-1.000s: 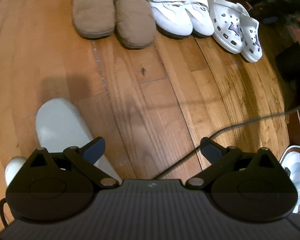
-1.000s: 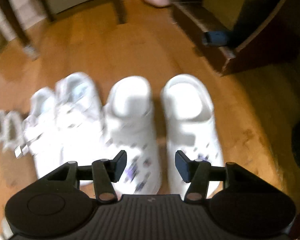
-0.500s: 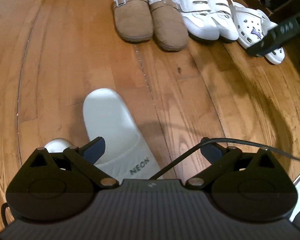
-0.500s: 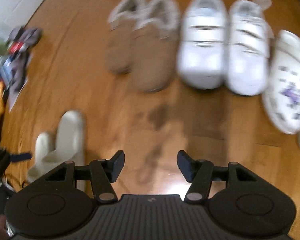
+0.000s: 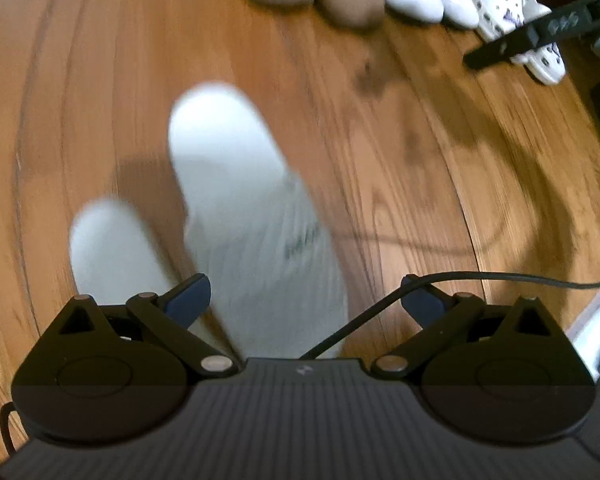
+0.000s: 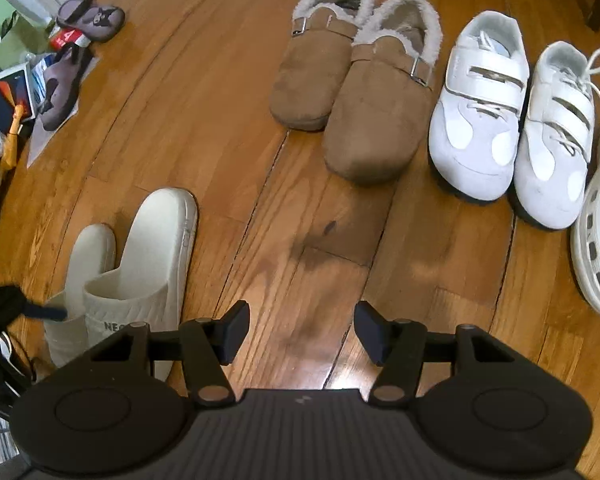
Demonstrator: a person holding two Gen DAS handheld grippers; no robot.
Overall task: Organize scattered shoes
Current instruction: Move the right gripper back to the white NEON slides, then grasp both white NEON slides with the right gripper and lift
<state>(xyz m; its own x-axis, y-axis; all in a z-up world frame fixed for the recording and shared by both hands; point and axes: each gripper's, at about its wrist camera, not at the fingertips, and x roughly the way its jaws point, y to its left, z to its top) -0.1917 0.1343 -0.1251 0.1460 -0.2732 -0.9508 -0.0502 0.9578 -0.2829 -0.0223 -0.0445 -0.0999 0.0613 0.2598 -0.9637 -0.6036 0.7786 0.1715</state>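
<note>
Above the wooden floor point(image 6: 220, 128), both hand-held grippers, left point(image 5: 306, 296) and right point(image 6: 300, 332), spread and empty, white slides point(image 6: 140, 264) nearby.

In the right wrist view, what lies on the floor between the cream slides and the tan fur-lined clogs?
Nothing: between the cream slides and the tan fur-lined clogs only bare wooden floor shows in the right wrist view.

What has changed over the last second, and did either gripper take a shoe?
The right gripper swung from over the crocs leftward to bare floor near the white slides. The left gripper closed in over the slides. Neither took hold of anything; both are open and empty. Clogs and sneakers stayed lined up.
</note>
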